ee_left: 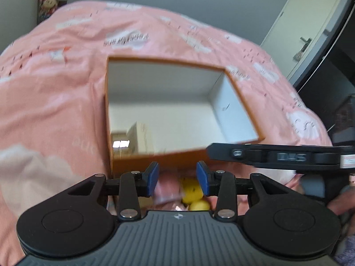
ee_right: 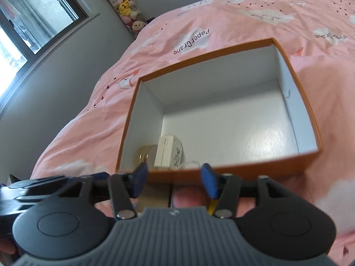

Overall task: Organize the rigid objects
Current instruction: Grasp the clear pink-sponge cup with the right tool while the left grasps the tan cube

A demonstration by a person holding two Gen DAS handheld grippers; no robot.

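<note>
Blurred yellow objects behind box wall

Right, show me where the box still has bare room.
Inside the orange box, the white floor is bare from the far wall across to the right wall. Only the near-left corner is crowded: a white carton beside a round tape roll.
</note>
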